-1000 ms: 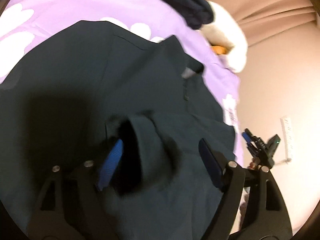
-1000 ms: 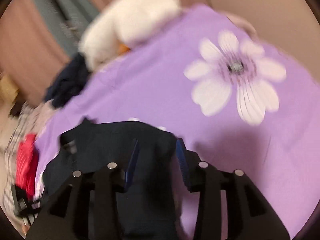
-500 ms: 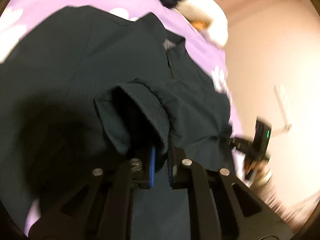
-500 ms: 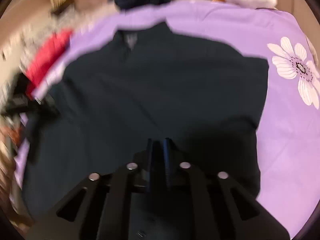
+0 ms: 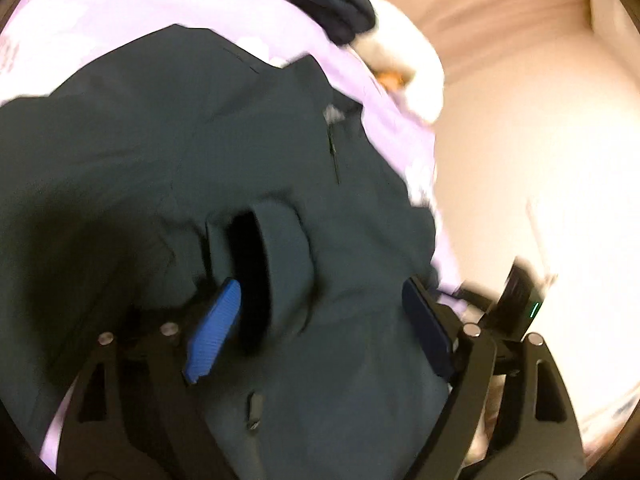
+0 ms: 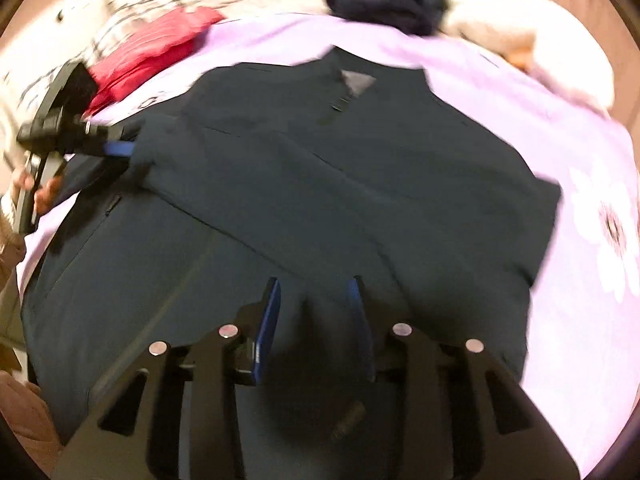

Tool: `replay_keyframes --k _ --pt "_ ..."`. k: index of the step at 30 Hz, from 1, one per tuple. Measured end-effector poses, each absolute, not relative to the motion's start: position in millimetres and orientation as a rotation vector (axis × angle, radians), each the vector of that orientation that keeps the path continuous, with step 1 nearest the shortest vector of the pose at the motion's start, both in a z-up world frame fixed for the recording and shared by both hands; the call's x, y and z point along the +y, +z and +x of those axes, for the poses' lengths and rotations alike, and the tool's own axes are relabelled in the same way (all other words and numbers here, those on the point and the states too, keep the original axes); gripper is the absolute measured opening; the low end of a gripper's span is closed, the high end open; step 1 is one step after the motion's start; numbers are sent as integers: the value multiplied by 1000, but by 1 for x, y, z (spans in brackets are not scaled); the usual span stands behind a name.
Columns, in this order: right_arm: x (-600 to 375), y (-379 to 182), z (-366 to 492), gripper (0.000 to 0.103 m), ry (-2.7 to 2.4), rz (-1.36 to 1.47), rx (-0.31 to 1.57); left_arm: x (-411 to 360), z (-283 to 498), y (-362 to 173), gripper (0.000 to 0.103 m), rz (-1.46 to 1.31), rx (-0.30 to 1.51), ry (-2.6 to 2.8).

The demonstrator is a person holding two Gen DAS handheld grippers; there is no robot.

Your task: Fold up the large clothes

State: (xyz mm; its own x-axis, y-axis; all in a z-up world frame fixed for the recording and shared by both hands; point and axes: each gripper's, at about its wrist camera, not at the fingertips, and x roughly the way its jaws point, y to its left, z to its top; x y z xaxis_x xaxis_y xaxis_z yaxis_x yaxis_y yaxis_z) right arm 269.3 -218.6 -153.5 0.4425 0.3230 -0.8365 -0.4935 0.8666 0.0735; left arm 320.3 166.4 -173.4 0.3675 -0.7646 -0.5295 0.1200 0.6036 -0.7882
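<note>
My dark teal zip-front jacket (image 6: 360,184) lies spread on the lilac bedsheet printed with white flowers (image 6: 580,160), collar toward the far edge. Beyond the collar sit a folded navy garment (image 6: 384,0) and a fluffy white plush toy with an orange patch (image 6: 532,36); to the left, at the sheet's edge, lies a red garment (image 6: 148,56) on a checked cloth (image 6: 120,20).

My left gripper (image 5: 320,312) is opening wide, its blue pads (image 5: 214,332) straddling the jacket's cuff (image 5: 276,256) without pressing on it. My right gripper (image 6: 314,316) is also opening, jaws partway apart over the jacket's lower body, with fabric between them; nothing looks held.

A grey tag (image 6: 358,82) shows inside the collar, too blurred to read.
</note>
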Motion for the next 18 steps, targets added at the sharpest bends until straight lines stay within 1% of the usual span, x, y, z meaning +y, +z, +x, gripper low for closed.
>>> replay_keyframes --k 2,4,5,6,7,8,12,13,15,18 --pt "-205 -157 279 36 542 -194 984 168 339 -184 82 -847 1070 -620" --pt "-202 -165 287 36 549 -185 991 166 351 -191 73 -900 1098 -583" --pt "-199 -171 293 36 548 -162 1004 164 357 -195 56 -918 1111 -558" --pt "-201 -174 295 36 540 -141 1012 162 364 -199 35 -944 1118 -550" --pt "-201 -180 294 36 535 -126 1014 159 369 -200 10 -964 1115 -557" --pt "-202 -183 297 36 530 -98 1019 158 373 -198 5 -956 1100 -540" --pt "-206 -183 302 36 509 -50 1003 162 369 -164 5 -856 930 -571" --pt "-206 -185 303 36 508 -48 1008 163 370 -163 5 -833 930 -571" --pt "-204 -192 307 36 500 -56 1034 161 375 -175 6 -757 1022 -513" --pt "-202 -200 310 36 498 -43 1066 163 370 -198 18 -716 1163 -451"
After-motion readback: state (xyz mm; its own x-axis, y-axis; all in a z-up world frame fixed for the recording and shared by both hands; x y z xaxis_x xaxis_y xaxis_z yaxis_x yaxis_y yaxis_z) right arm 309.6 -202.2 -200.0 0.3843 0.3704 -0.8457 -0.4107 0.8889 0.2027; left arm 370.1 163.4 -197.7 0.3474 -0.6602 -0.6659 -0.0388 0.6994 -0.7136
